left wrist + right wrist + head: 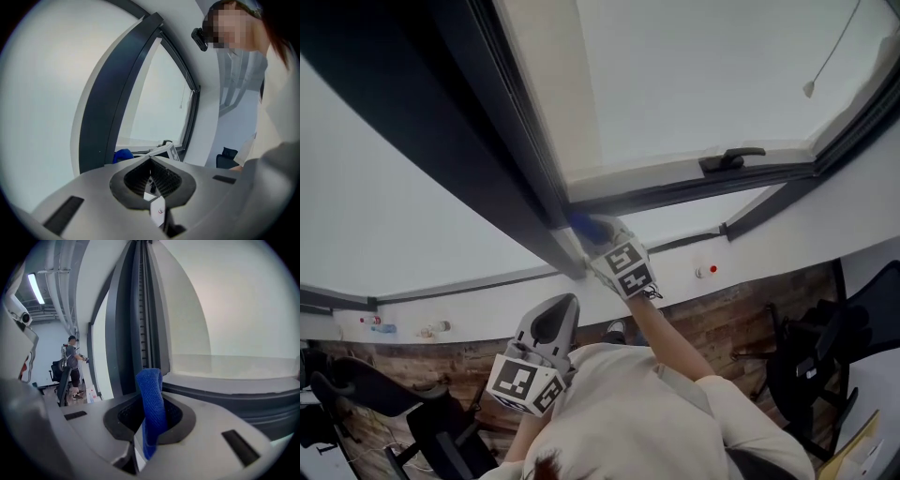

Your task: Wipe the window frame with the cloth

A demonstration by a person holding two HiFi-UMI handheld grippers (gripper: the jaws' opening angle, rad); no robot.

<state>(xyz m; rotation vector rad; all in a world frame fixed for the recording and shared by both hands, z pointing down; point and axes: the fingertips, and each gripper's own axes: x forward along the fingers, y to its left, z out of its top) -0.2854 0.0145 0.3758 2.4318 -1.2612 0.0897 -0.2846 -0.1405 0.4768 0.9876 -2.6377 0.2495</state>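
A blue cloth is pinched in my right gripper, which is shut on it and holds it up at the corner where the dark upright of the window frame meets the lower rail. In the right gripper view the blue cloth stands folded between the jaws, close to the window frame. My left gripper hangs lower, near the person's chest, shut with nothing in it. The left gripper view shows the left gripper with its jaws together, and beyond them the blue cloth at the frame.
A black window handle sits on the lower rail to the right. A white sill runs below the window, with a wood-panelled wall and office chairs underneath. A person stands far off in the room.
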